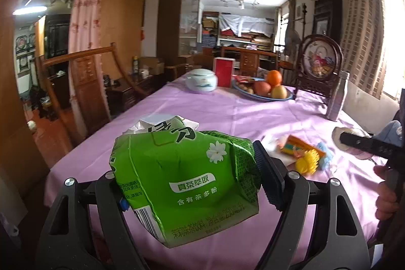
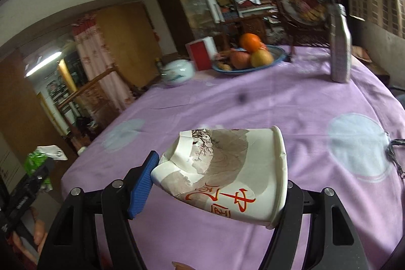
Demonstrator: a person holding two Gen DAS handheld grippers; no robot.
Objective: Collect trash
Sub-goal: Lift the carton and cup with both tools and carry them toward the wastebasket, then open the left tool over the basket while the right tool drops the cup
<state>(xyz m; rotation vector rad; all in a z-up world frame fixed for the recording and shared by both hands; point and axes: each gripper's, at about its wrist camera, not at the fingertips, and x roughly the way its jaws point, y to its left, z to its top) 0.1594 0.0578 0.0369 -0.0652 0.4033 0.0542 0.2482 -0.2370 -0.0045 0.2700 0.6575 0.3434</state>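
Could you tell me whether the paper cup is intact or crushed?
Crushed: the paper cup lies sideways in the right hand-held gripper, its base end dented and creased.

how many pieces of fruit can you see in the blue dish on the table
3 clearly: an orange on top, a reddish apple lower left, a yellow apple lower right, all in the blue dish. Smaller brown items behind may hide more.

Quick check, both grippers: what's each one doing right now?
Left gripper: closed on the crushed green tea carton.
Right gripper: closed on the crumpled paper cup.
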